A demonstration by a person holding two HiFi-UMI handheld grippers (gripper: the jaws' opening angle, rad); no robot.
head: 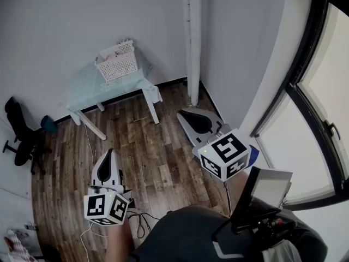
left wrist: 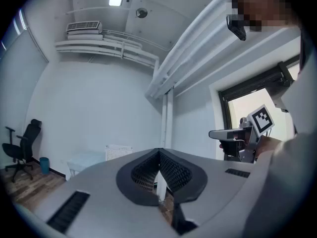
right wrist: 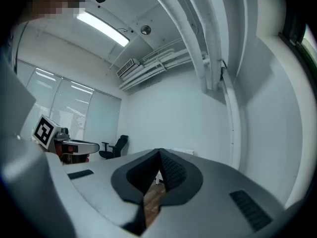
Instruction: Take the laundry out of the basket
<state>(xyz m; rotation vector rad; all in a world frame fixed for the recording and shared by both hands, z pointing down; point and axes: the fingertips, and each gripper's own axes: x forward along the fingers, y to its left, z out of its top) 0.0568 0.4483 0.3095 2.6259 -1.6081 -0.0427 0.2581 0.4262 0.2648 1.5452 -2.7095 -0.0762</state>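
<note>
A white slatted laundry basket (head: 116, 63) holding pale pink and white laundry (head: 110, 53) stands on a small table (head: 90, 89) draped in light blue cloth, far off against the back wall. In the left gripper view the basket (left wrist: 119, 151) shows small above the jaws. My left gripper (head: 109, 156) hangs over the wooden floor at lower left, shut and empty. My right gripper (head: 186, 115) hovers at centre right near the pipe, also shut with nothing in it. Both are well short of the table.
A white vertical pipe (head: 193, 42) runs down the back corner. A black office chair (head: 19, 132) and a teal bin (head: 48, 124) stand at the left wall. A dark-framed window (head: 316, 91) fills the right side. Cables (head: 143, 216) lie on the floor near the person's feet.
</note>
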